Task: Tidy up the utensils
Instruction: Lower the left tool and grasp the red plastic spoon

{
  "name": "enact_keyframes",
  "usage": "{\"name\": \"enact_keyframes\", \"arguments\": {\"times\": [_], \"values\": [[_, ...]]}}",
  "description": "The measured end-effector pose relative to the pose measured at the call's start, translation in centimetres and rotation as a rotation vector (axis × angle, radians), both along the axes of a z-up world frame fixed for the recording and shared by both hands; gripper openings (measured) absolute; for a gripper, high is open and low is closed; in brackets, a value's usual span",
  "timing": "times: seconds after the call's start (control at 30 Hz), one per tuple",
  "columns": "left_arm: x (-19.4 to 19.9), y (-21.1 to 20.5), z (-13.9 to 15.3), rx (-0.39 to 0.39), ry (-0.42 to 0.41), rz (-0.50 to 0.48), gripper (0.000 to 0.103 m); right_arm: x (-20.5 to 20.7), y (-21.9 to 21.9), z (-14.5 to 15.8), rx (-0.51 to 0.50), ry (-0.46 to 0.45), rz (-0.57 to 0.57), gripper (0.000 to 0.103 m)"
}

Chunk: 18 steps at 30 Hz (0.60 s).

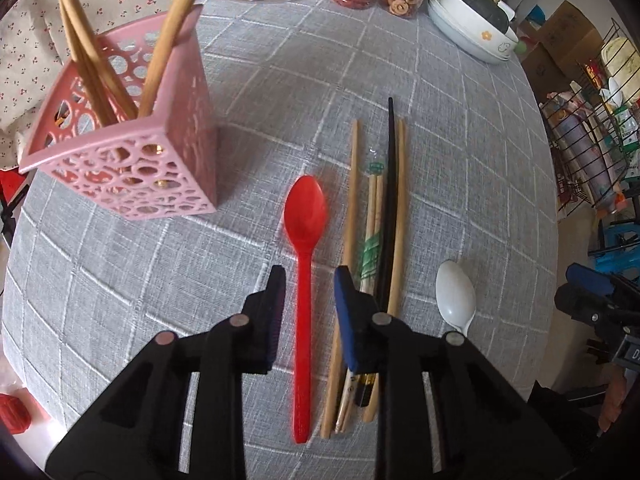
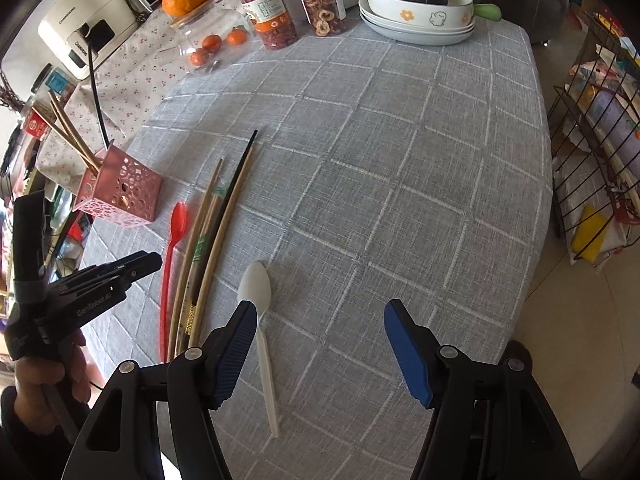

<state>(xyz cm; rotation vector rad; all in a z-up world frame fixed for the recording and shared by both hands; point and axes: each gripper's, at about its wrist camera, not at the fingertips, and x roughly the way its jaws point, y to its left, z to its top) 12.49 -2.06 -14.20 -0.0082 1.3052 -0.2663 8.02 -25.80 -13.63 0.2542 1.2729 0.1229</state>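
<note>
Grey checked tablecloth [image 1: 460, 168]: covers the table in both views, with every loose utensil lying flat on it.

Left wrist view
- left gripper [image 1: 310, 288]: pointed steeply down, jaws partly apart, one on either side of the red spoon's handle; the pads do not press on it (a gap shows on both sides).
- red spoon [image 1: 305, 220]: flat on the cloth, bowl away from the camera.
- chopsticks [image 1: 394, 216]: a loose bundle, wooden ones, one black and a wrapped pair, just right of the red spoon.
- white spoon [image 1: 455, 294]: right of the bundle, apart from it.
- pink holder [image 1: 132, 176]: perforated, upright at the left, wooden chopsticks standing in it.

Right wrist view
- right gripper [image 2: 320, 320]: jaws wide apart, nothing between them but cloth.
- white spoon [image 2: 260, 312]: lies under the near side of the left-hand jaw, handle toward the camera; whether the jaw touches it cannot be told.
- left gripper (seen from the side) [image 2: 150, 262]: above the red spoon [image 2: 176, 236], a hand [image 2: 38, 384] on its grip.
- pink holder [image 2: 124, 196]: far left, beyond the chopsticks [image 2: 216, 232].
</note>
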Motion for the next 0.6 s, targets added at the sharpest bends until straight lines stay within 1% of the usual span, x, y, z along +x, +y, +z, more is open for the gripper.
{"name": "enact_keyframes", "arguments": {"times": [0.13, 0.17, 0.2, 0.23, 0.27, 0.33, 0.47, 0.6], "values": [[0.6, -0.5, -1.2, 0.057, 0.009, -0.003, 0.027, 0.0, -0.4, -0.6, 0.003, 0.023, -0.005, 0.067], [0.7, -0.6, -1.4, 0.069, 0.011, -0.004, 0.025, 0.0, -0.4, -0.7, 0.006, 0.028, -0.006, 0.067], [0.8, -0.8, -1.7, 0.078, 0.011, -0.008, 0.022, 0.0, -0.3, -0.9, 0.009, 0.034, -0.005, 0.067], [0.8, -0.9, -1.9, 0.086, 0.011, -0.012, 0.016, 0.0, -0.3, -1.1, 0.012, 0.041, -0.003, 0.067], [0.9, -0.9, -2.0, 0.093, 0.009, -0.014, 0.013, 0.0, -0.2, -1.2, 0.012, 0.047, 0.001, 0.067], [1.0, -1.1, -1.9, 0.097, 0.0, -0.019, 0.01, 0.0, 0.0, -1.4, 0.008, 0.055, 0.011, 0.067], [0.5, -1.4, -1.0, 0.092, -0.026, -0.026, 0.01, -0.1, 0.7, -1.8, -0.001, 0.066, 0.03, 0.067], [-0.9, -0.9, 1.1, 0.065, -0.071, -0.045, 0.01, 0.0, 1.9, -2.1, -0.014, 0.077, 0.054, 0.067]]}}
